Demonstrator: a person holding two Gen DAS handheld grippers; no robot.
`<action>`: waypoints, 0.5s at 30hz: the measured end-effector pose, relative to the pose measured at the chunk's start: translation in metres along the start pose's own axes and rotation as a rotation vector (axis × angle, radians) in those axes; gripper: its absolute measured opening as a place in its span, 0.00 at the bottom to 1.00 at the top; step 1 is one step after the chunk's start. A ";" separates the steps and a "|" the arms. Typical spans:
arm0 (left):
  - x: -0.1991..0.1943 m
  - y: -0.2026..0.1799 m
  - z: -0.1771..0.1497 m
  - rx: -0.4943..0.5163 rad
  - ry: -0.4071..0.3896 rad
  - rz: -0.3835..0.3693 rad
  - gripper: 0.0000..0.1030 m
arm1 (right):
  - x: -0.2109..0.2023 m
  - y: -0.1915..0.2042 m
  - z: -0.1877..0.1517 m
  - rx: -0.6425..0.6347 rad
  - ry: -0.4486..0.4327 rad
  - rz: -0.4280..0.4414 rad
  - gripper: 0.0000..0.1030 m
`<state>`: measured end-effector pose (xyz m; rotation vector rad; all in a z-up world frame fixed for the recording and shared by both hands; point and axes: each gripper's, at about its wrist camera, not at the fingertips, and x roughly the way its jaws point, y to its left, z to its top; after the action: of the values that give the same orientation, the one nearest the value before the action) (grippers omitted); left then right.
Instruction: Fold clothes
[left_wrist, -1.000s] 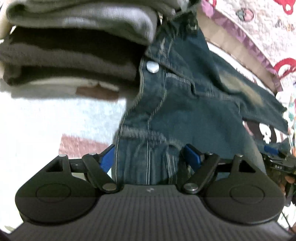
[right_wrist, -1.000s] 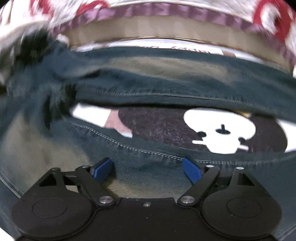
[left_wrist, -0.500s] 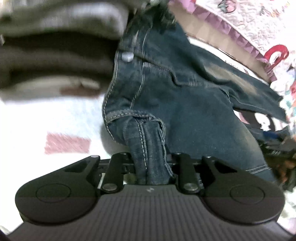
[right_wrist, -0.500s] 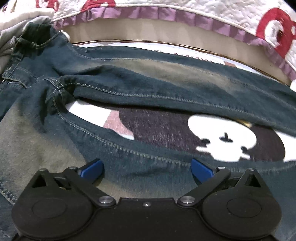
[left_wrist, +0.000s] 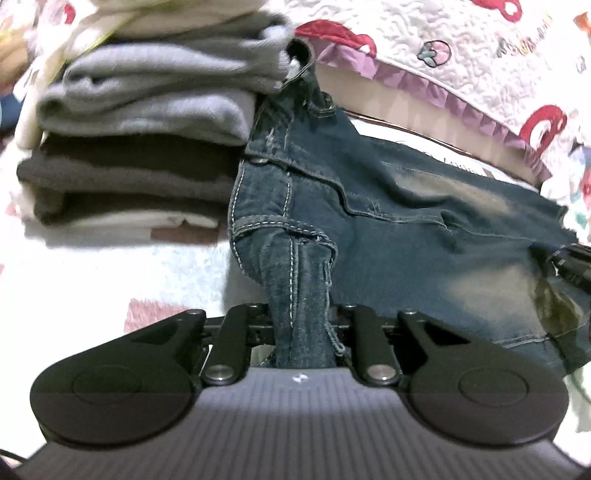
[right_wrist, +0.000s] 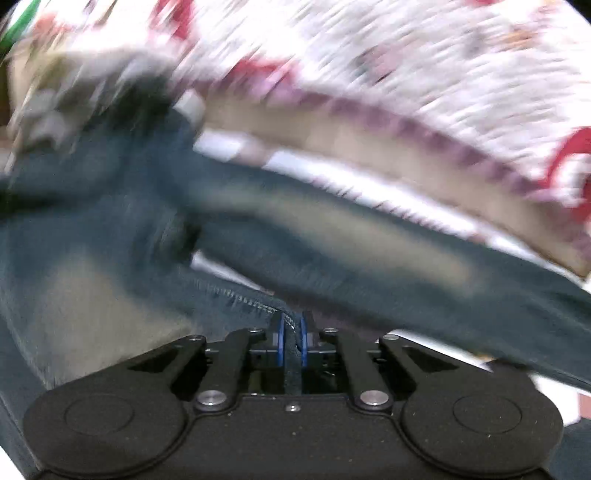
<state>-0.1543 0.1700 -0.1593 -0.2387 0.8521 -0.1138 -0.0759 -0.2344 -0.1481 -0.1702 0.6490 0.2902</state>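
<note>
Clamping a bunched fold of the waistband, the left gripper (left_wrist: 301, 332) is holding the dark blue denim jeans with pale faded thighs (left_wrist: 406, 229), its black linkage arms drawn in close on either side of the cloth so that the blue pads are hidden behind it. In the left wrist view the jeans are lying across the white bed sheet with pink patches (left_wrist: 110, 273), spreading from the gripper at 6 o'clock toward 3 o'clock, with the waistband rising toward 12 o'clock. At 10 o'clock a stack of folded clothes, grey knit on top and dark brown beneath, (left_wrist: 147, 140) is sitting on the sheet, its right edge touching the waistband. A white quilted cover with red motifs and a purple ruffled hem (left_wrist: 461, 59) is filling the 1 to 2 o'clock area beyond the jeans. At 3 o'clock a black part of the other tool is showing at the frame edge against the denim. In the right wrist view, which is heavily blurred, the right gripper (right_wrist: 292, 339) is pinching a thin stitched edge of the jeans (right_wrist: 332, 236) between its two blue pads (right_wrist: 281, 341), the pads standing nearly together with only the cloth between them. The two denim legs are stretching from 9 o'clock toward 3 o'clock, and the quilted cover (right_wrist: 406, 66) is occupying the upper frame from 11 to 2 o'clock.
</note>
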 end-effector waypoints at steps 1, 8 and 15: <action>0.002 0.002 -0.001 -0.019 0.011 -0.008 0.16 | -0.008 0.001 0.004 -0.004 -0.025 -0.026 0.07; 0.024 0.006 -0.001 -0.041 0.091 0.039 0.28 | 0.054 0.027 -0.013 -0.082 0.173 -0.072 0.09; 0.018 0.037 0.000 -0.239 0.067 0.035 0.17 | 0.028 0.035 0.024 -0.038 0.174 -0.006 0.42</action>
<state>-0.1422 0.2020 -0.1815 -0.4454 0.9362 0.0136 -0.0525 -0.1894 -0.1490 -0.2358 0.8159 0.2838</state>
